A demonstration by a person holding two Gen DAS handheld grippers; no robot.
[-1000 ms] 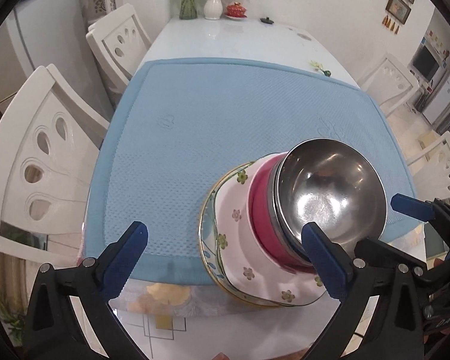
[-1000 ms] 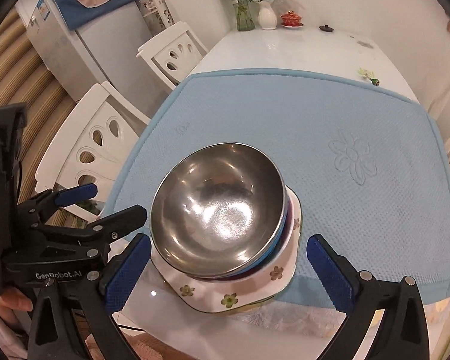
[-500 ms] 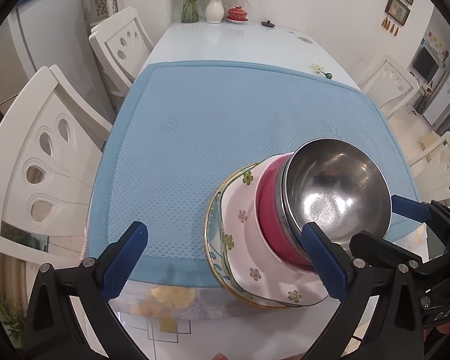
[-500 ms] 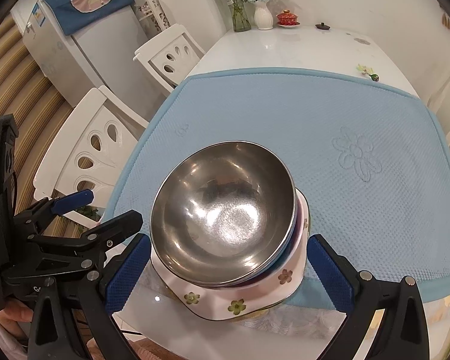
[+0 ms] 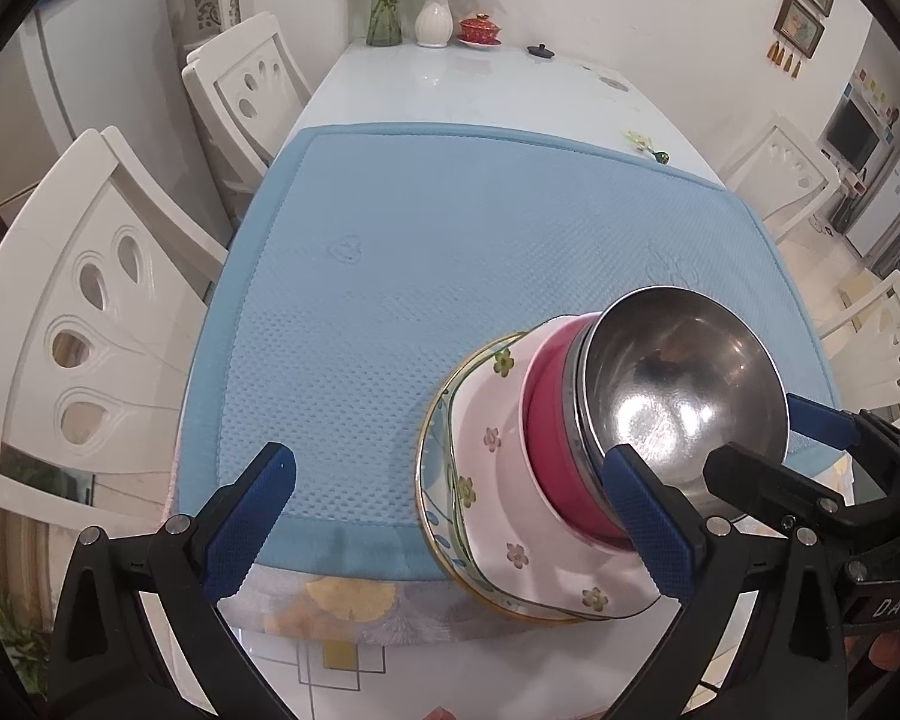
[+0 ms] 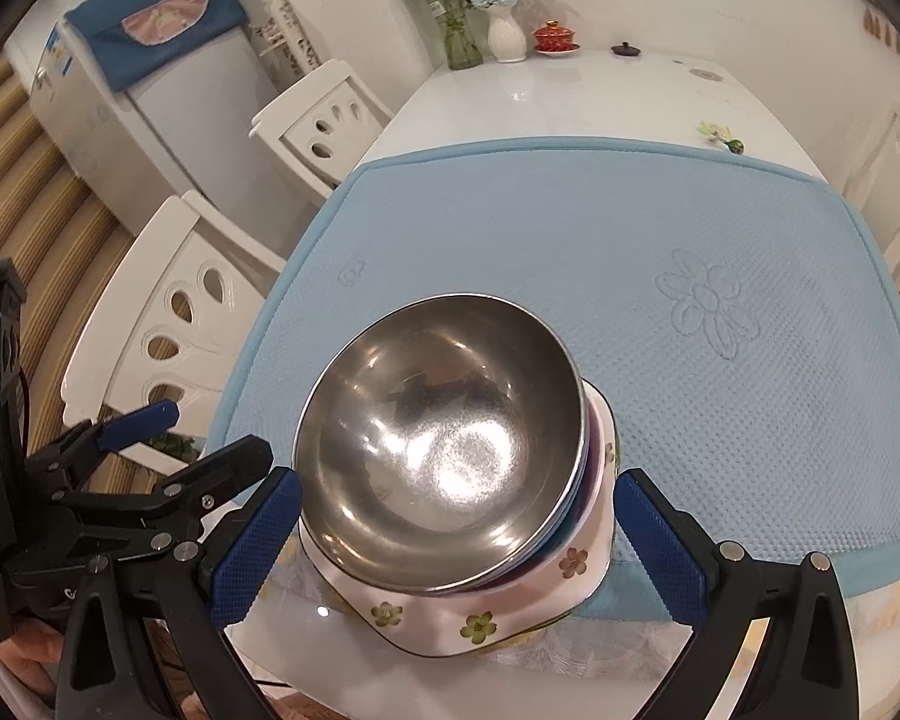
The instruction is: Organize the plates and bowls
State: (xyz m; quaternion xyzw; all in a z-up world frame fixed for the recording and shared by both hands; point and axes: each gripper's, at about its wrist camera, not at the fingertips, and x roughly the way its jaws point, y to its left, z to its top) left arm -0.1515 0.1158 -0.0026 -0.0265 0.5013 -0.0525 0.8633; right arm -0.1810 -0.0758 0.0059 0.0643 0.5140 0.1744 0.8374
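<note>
A: Where's the stack seen?
B: Steel bowl (image 6: 444, 462) is nested in a red bowl (image 5: 555, 456), set on a flowered plate (image 5: 498, 480) over a gold-rimmed plate (image 5: 435, 480), at the near edge of the blue mat (image 5: 450, 252), partly overhanging it.
A: Grippers?
B: Left gripper (image 5: 450, 531) is spread wide, nothing held. Right gripper (image 6: 459, 549) is likewise spread, pads either side of the stack, no contact seen.

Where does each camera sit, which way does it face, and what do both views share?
Left wrist: on the left gripper, facing down the table over the blue mat; its open jaws show, the stack at right.
Right wrist: on the right gripper, above the steel bowl; its open jaws flank the stack.
Shared: the steel bowl, the flowered plate, mat and white vase.
</note>
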